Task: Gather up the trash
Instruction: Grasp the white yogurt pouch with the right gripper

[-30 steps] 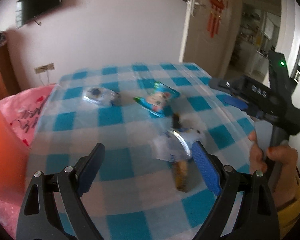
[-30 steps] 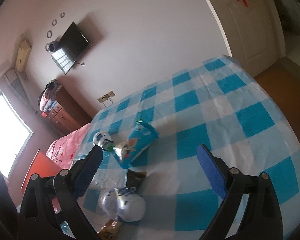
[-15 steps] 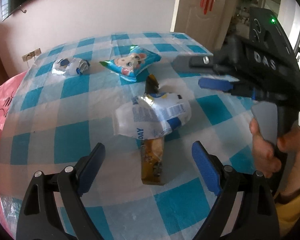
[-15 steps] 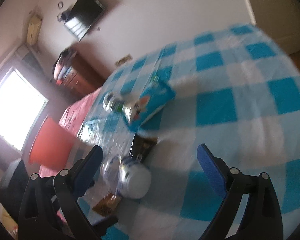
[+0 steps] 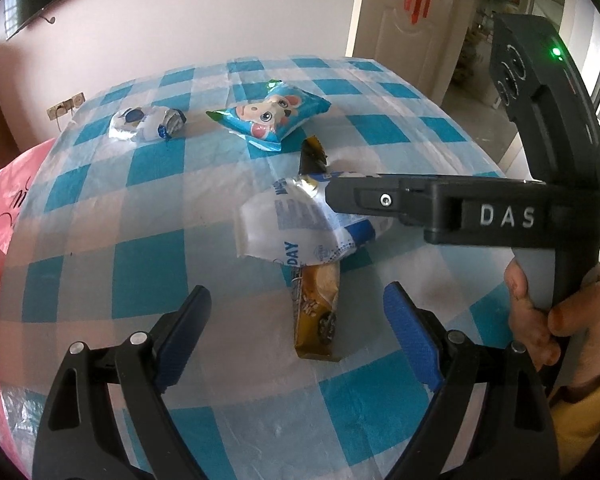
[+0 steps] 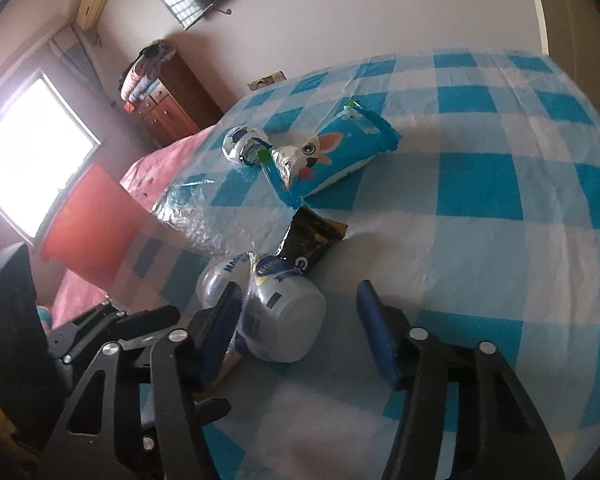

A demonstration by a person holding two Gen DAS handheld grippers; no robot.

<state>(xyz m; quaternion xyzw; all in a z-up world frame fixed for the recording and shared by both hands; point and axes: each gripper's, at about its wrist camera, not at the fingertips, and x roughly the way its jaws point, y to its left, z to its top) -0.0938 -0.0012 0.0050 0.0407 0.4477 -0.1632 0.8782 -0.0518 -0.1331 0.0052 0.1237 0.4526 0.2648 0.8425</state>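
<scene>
Right tool closing around a white wrapper on the checked surface.

The white wrapper (image 6: 280, 320) lies crumpled near the middle of the blue-checked surface (image 5: 148, 264), on top of a yellow snack bar wrapper (image 5: 316, 312) whose long axis runs toward and away from the left tool (image 5: 296, 332), one end hidden under the white one. The right tool (image 6: 298, 312) has its jaws closing with the white wrapper between them; the left pad touches it, the right pad stands apart. The left tool hangs wide open and empty over the bar wrapper. The left view alone shows the bar's full length and the hand (image 5: 540, 320) on the right tool's grip. The right view alone shows the gap at the right pad. Further off lie a blue cartoon snack bag (image 5: 272, 116) and a small crumpled wrapper (image 5: 146, 124).
</scene>
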